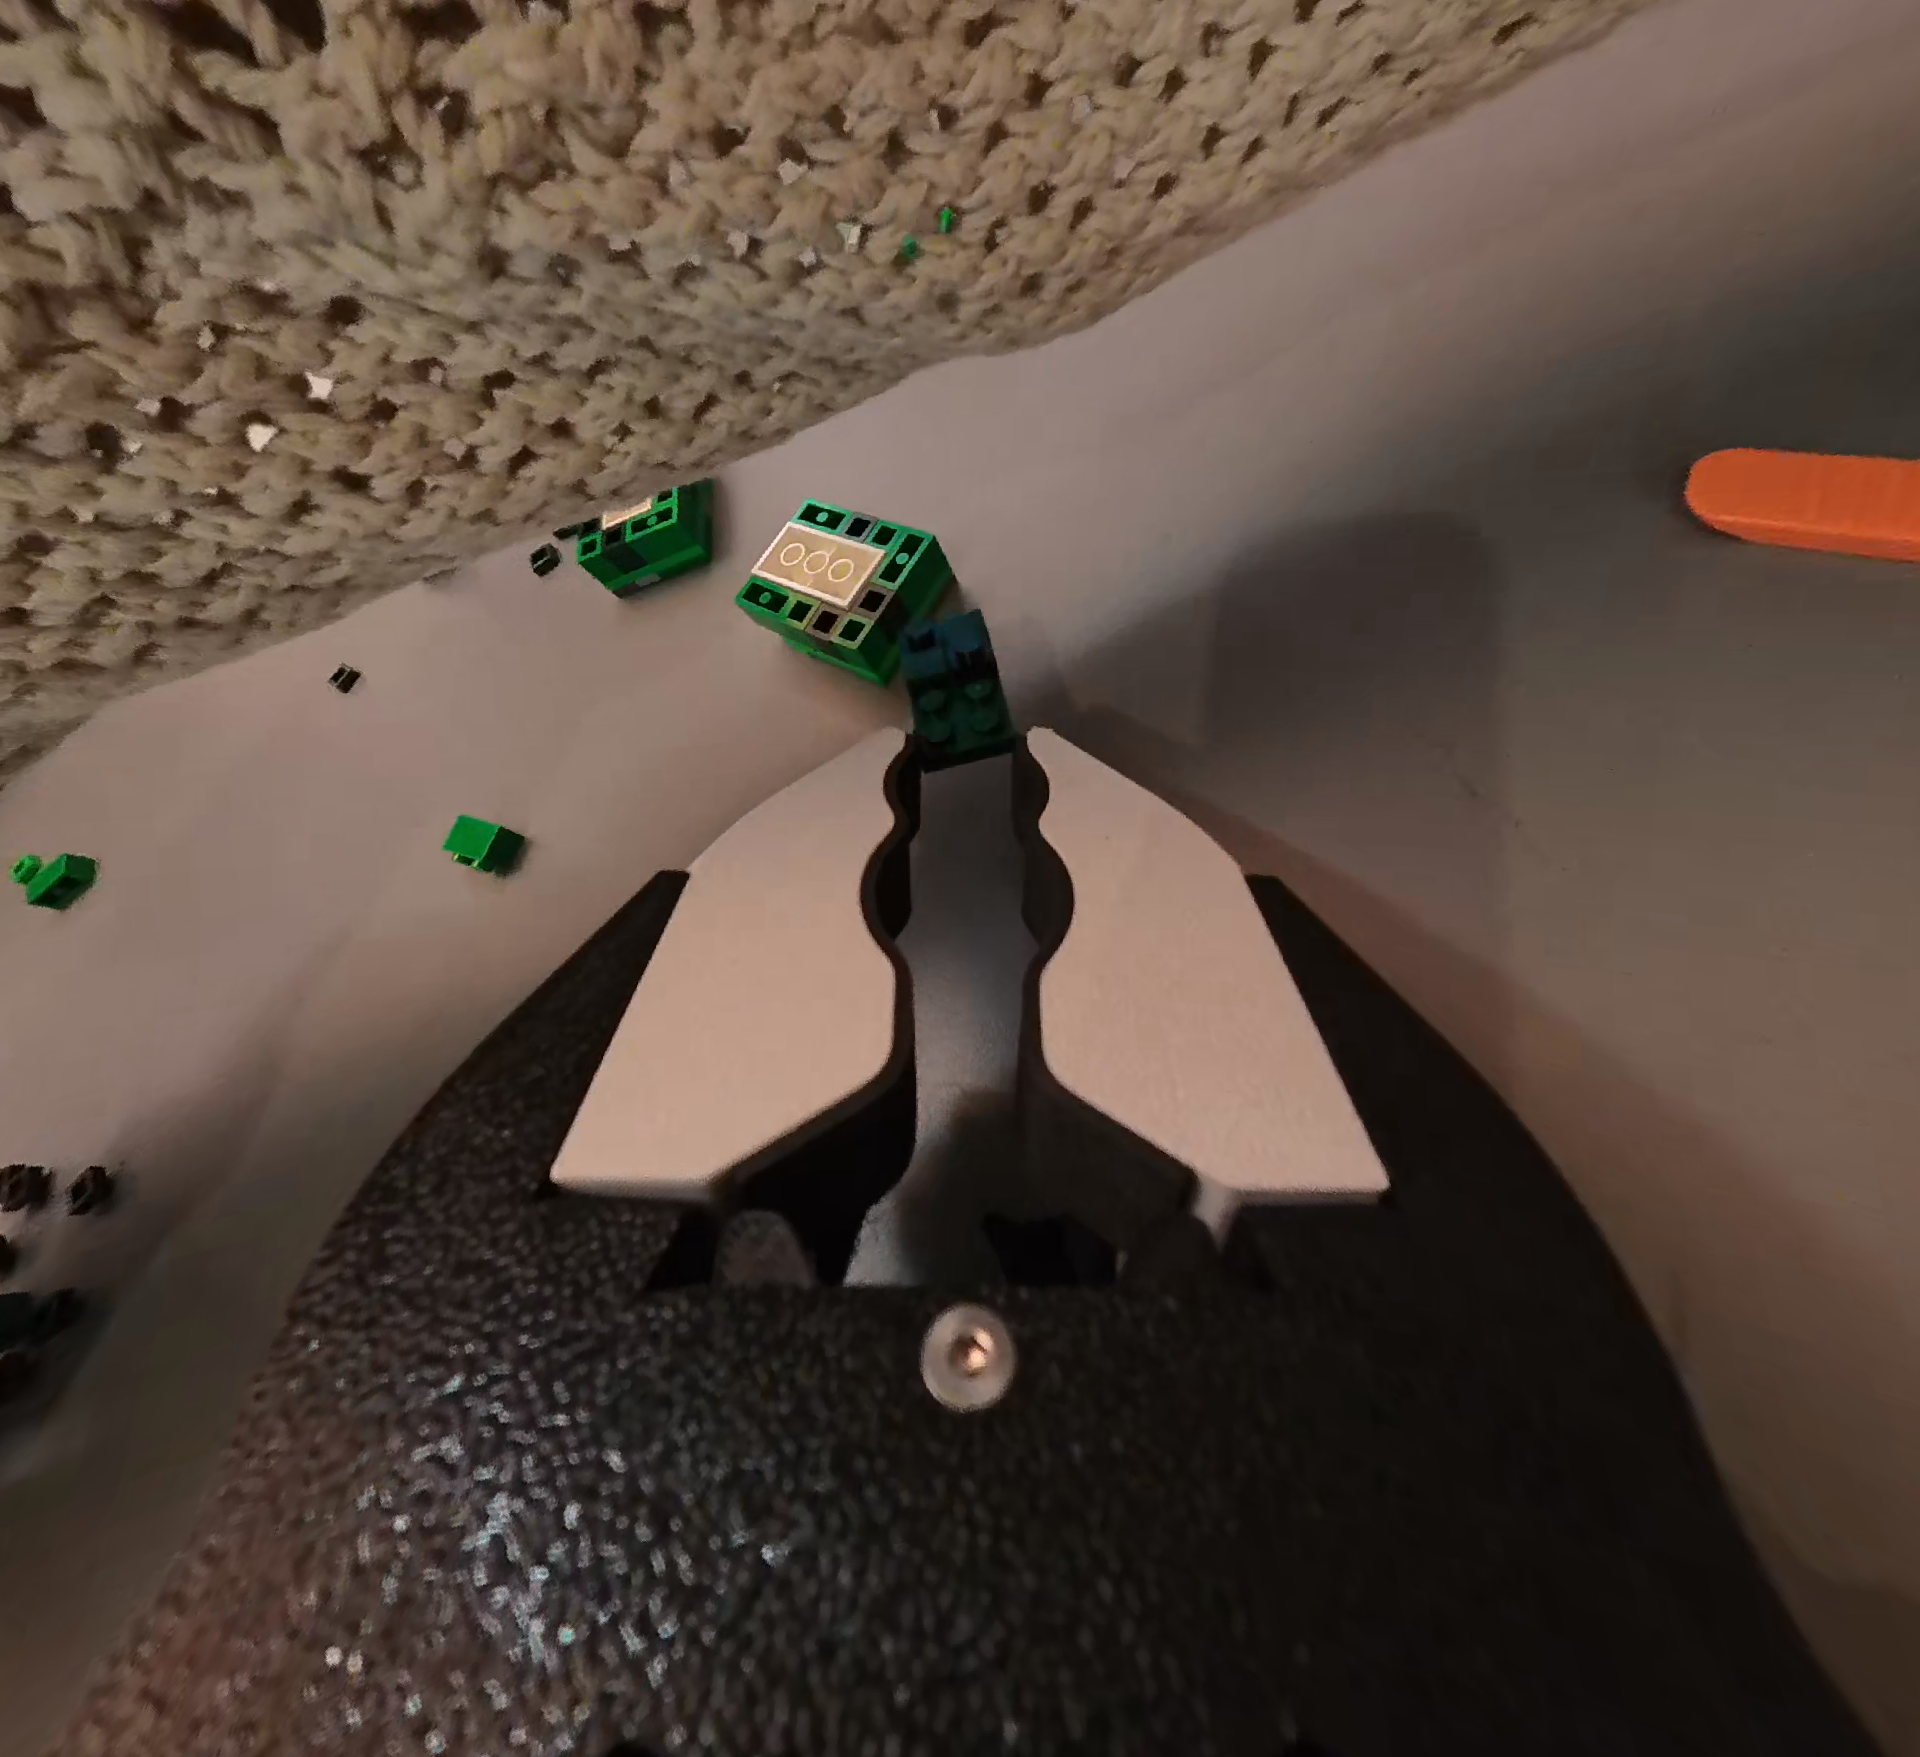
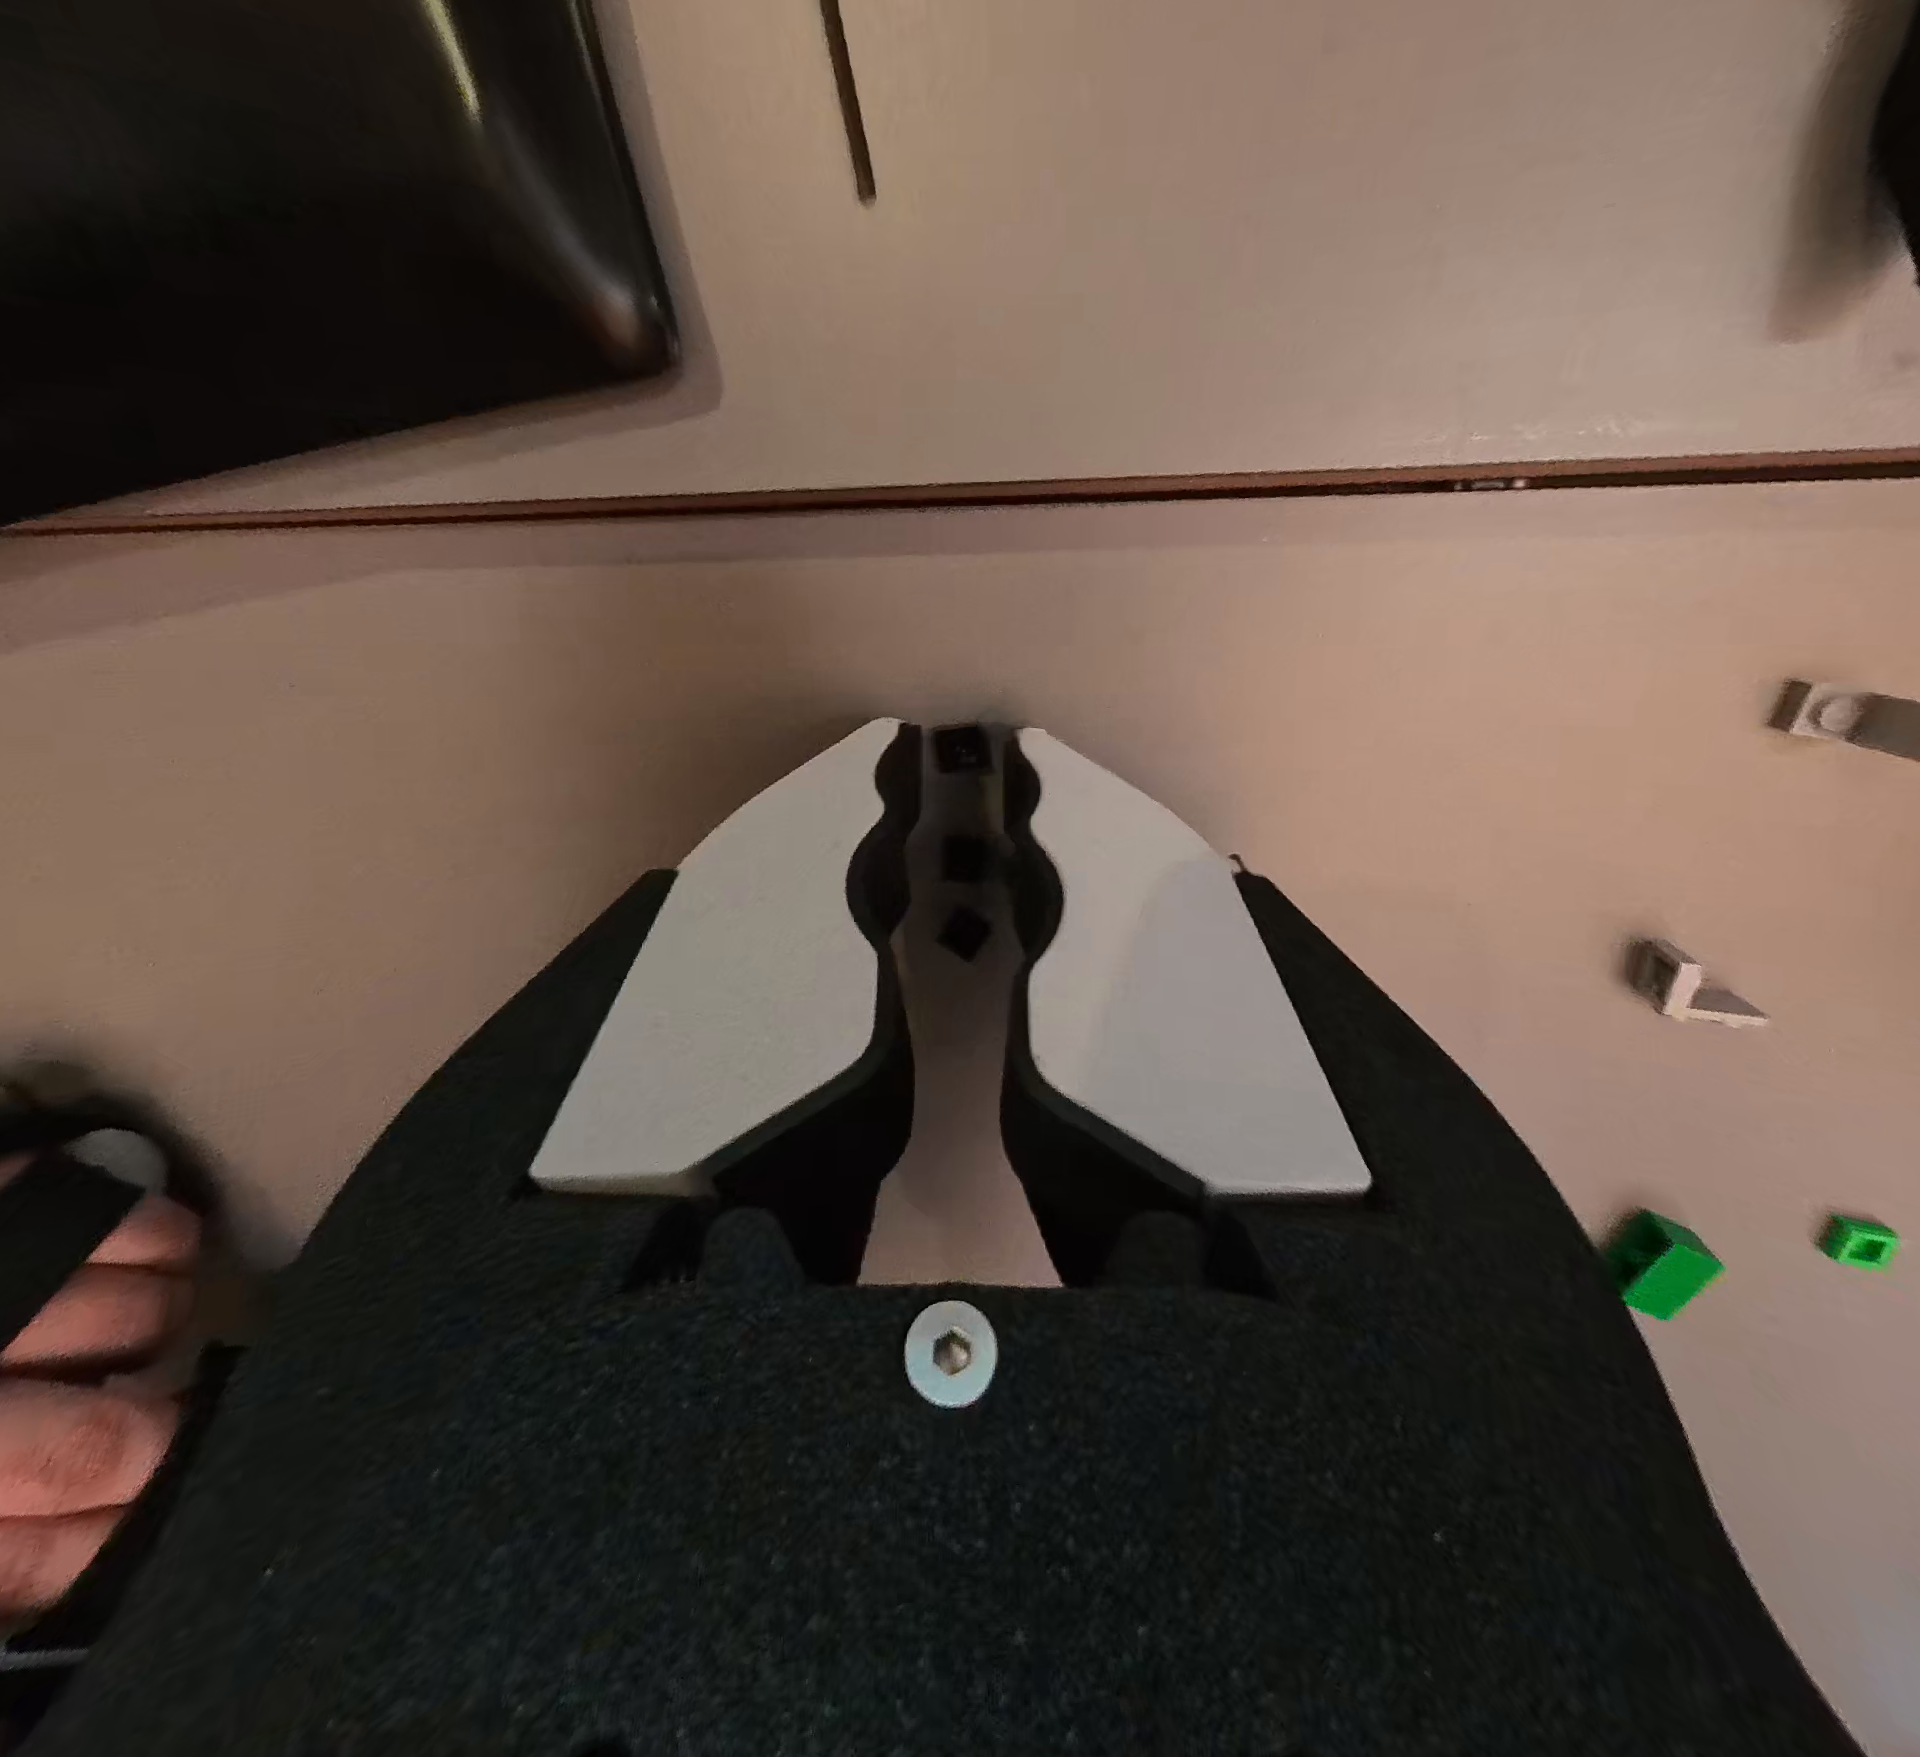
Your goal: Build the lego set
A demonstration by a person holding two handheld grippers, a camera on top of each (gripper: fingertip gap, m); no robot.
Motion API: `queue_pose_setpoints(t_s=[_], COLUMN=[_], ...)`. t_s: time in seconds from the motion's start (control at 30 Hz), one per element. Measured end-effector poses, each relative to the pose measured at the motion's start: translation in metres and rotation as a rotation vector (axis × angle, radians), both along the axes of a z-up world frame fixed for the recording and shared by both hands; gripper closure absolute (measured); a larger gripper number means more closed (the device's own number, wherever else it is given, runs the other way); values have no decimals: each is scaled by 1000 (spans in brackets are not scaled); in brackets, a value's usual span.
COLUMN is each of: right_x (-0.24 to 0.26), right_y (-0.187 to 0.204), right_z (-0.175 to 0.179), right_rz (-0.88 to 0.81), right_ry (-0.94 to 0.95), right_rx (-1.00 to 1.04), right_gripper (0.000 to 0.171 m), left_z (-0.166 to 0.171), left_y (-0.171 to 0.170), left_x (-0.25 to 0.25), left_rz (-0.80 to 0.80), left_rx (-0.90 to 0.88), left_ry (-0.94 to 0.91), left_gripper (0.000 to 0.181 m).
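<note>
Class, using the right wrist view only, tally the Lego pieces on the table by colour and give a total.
Black pieces: 3
Grey pieces: 2
Green pieces: 2
Total: 7

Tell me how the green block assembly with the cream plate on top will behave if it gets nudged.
The green block assembly looks rigid and boxy, so it should slide on the smooth grey table rather than roll. It already sits tilted, so it may rock or tip. The dark teal piece seems to touch it and would probably shift too.
</note>
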State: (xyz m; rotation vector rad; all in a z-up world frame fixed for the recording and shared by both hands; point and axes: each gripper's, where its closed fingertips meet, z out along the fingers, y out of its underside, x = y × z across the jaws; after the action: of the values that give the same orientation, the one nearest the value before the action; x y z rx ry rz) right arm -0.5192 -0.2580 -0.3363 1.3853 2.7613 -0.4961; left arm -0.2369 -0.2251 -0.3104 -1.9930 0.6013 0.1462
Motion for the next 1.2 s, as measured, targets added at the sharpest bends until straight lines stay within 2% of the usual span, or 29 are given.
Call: queue_pose_setpoints(t_s=[0.03, 0.2, 0.3, 0.37, 0.5, 0.63, 0.77, 0.9, 1.0, 1.2], right_x=[0, 5, 24, 46, 131, 241, 311, 344, 348, 350], right_y=[1, 4, -1, -1, 10, 36, 53, 58, 62, 54], right_z=[-1, 3, 29, 58, 108, 107, 99, 101, 93, 91], right_rz=[6, 50, 103, 192, 377, 462, 354, 142, 47, 94], right_ry=[5, 62, 164, 320, 632, 744, 935, 1132, 1121, 1052], right_rx=[7, 12, -106, -184, -289, -256, -285, -479, -586, -699], right_gripper=[163, 163, 163, 163, 163, 164, 163, 163, 163, 163], left_z=[0, -1, 0, 1, 2, -2, -2, 26, 35, 24], left_y=[0, 1, 0, 0, 1, 3, 5, 12, 18, 26], left_x=[0, 1, 2, 3, 3, 5, 17, 44, 69, 80], left_rz=[-2, -2, -2, -2, 0, -4, -67, -133, -198, -222], left_rx=[1, 6, 18, 27, 40, 29, 38, 177, 220, 182], left_ry=[2, 2, -6, -13, -22, -8, -17, -126, -192, -149], left_gripper=[165, 165, 165, 165, 165, 165, 165, 165, 165, 165])
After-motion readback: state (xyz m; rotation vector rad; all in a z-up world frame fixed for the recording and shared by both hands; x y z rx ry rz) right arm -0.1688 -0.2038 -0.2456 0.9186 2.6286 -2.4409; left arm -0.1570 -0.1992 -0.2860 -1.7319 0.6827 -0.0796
